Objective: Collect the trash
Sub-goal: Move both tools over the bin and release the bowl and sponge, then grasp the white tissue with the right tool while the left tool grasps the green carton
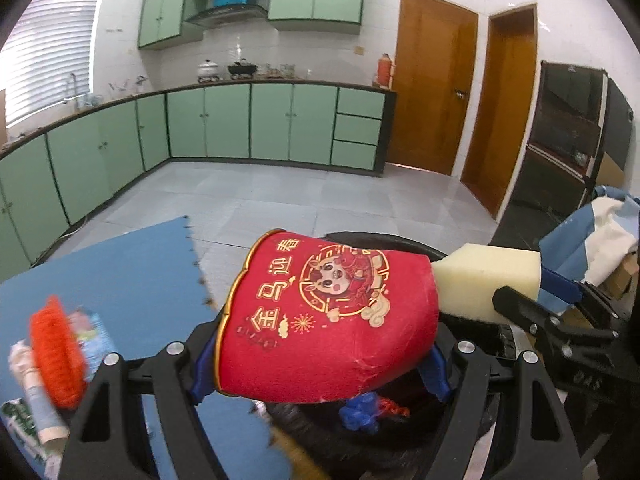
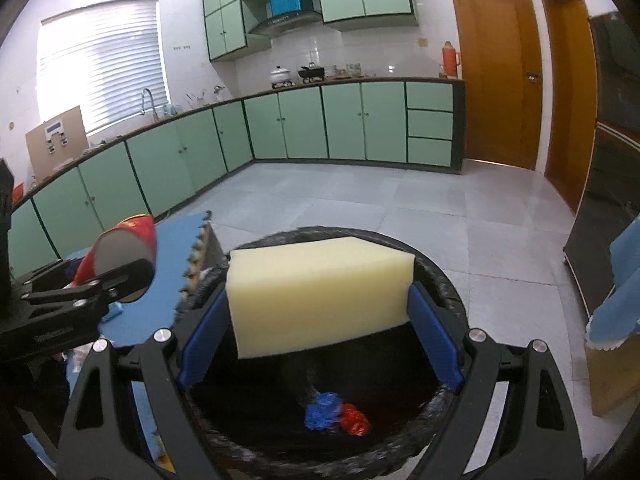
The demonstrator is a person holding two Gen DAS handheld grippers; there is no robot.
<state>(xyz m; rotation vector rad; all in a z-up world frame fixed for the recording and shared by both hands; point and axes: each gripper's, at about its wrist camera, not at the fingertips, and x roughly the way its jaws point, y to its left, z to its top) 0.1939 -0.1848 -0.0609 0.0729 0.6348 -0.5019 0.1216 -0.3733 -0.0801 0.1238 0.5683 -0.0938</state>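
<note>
My left gripper [image 1: 320,376] is shut on a red paper cup [image 1: 328,316] with gold print, held on its side over the black-lined bin [image 1: 404,244]. My right gripper [image 2: 320,340] is shut on a cream foam block [image 2: 320,292], held above the bin [image 2: 452,288]. Blue and red crumpled scraps [image 2: 334,418] lie at the bin's bottom. The foam block [image 1: 486,280] and right gripper [image 1: 516,300] show at the right of the left wrist view. The cup [image 2: 128,248] and left gripper [image 2: 100,292] show at the left of the right wrist view.
A blue foam mat [image 1: 120,272] covers the table left of the bin. An orange scrubber [image 1: 56,360], a white tube [image 1: 36,400] and wrappers lie at its left. Green kitchen cabinets [image 1: 248,124], wooden doors [image 1: 432,80] and tiled floor lie beyond. Blue cloth [image 2: 616,292] hangs at right.
</note>
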